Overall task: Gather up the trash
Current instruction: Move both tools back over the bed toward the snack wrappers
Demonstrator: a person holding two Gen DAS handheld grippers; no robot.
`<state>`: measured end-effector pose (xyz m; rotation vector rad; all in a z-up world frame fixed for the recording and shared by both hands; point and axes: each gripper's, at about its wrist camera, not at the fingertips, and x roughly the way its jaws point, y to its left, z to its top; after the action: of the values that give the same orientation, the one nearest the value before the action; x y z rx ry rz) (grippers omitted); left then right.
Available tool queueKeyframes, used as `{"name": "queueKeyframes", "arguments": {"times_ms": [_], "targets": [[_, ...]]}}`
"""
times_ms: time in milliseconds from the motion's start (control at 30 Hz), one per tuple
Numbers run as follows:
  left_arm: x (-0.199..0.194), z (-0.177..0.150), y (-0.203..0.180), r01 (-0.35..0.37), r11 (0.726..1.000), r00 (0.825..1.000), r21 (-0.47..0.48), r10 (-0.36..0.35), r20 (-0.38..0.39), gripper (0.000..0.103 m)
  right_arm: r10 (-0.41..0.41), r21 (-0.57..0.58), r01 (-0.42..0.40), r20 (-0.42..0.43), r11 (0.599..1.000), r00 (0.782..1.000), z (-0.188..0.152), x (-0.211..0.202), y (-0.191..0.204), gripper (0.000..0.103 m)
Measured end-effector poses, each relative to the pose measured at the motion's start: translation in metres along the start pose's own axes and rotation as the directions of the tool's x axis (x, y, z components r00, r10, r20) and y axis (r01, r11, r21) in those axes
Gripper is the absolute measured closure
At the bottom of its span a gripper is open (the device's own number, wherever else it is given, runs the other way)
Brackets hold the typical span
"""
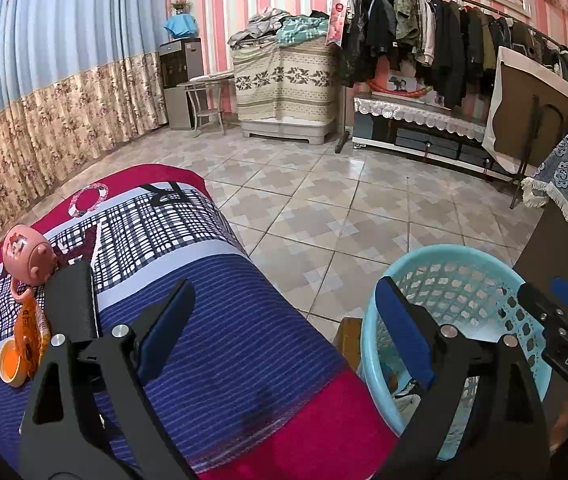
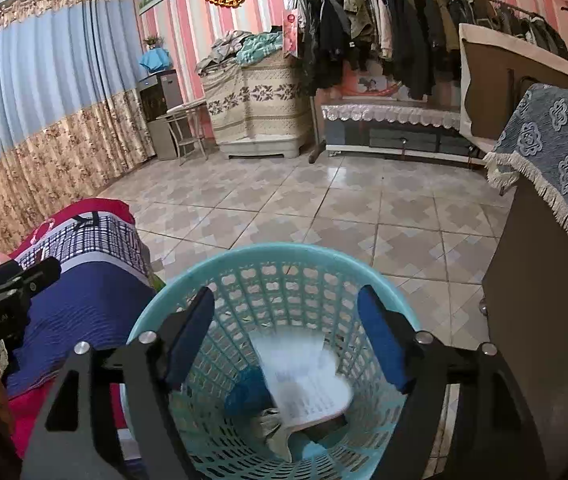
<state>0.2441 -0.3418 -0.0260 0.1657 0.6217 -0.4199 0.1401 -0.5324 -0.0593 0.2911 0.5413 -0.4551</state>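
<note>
trash: white printed sheet point(image 2: 304, 384), blurred, inside light-blue basket point(image 2: 163, 320), long axis running from near rim down toward basket floor; blue crumpled item point(image 2: 245, 394) beside it. one basket, on tiled floor point(image 2: 324, 208), touching edge of cloth-covered table point(image 1: 219, 320), brown cabinet point(image 2: 532, 320) just beside. right gripper point(image 2: 286, 340) above basket mouth, jaws spread wide, nothing between. left gripper point(image 1: 284, 328) over table edge, jaws spread wide, likewise bare. on table: one pink pot point(image 1: 29, 252), one orange cup point(image 1: 9, 364), one orange packet point(image 1: 31, 328), one black box point(image 1: 71, 300).
</note>
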Motion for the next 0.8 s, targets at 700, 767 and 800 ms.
{"name": "queueKeyframes", "arguments": {"times_ms": [700,767,800], "targets": [[-0.047,-0.01,0.058,-0.076,0.997,0.997,0.027,0.076,0.009,0.006,-0.009,-0.07,0.016,0.09,0.997,0.996,0.012,-0.023,0.042,0.01],[-0.057,-0.015,0.074,-0.09,0.996,0.996,0.026,0.09,0.007,0.006,0.006,-0.085,0.001,0.088,0.996,0.996,0.011,-0.024,0.052,0.009],[-0.061,-0.016,0.082,-0.093,0.995,0.996,0.019,0.093,0.007,0.006,0.015,-0.09,-0.008,0.085,0.996,0.996,0.012,-0.024,0.057,0.009]]}}
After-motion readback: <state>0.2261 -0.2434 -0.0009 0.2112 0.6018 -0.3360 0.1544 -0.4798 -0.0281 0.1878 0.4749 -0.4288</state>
